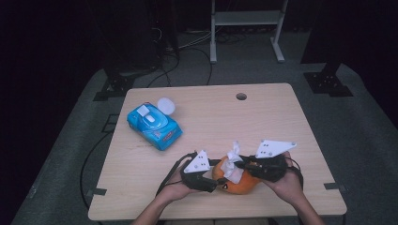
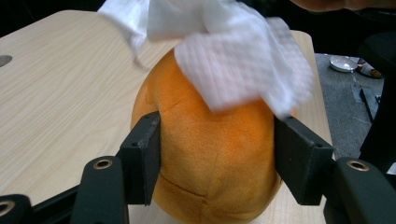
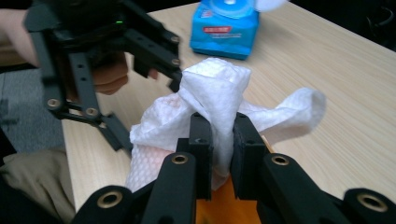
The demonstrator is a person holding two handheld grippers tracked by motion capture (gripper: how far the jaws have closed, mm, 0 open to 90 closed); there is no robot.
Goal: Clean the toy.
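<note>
An orange plush toy [image 1: 244, 183] lies near the table's front edge. My left gripper [image 1: 212, 180] is shut on it: in the left gripper view both pads press the plush toy's [image 2: 210, 154] sides. A white wet wipe [image 1: 232, 161] is draped over the toy's top. My right gripper [image 1: 240, 164] is shut on that wipe, whose bunched fold [image 3: 219, 100] stands up between the jaws in the right gripper view. The wipe [image 2: 224, 51] hangs over the toy in the left gripper view. The left gripper's [image 3: 140, 93] frame shows beyond the wipe.
A blue pack of wet wipes [image 1: 154, 123] with its white lid flipped open lies at the table's left, also seen as the blue pack [image 3: 229, 28] in the right gripper view. A round cable hole [image 1: 241, 96] sits near the far edge. Bare wooden tabletop [image 1: 281, 122] spreads to the right.
</note>
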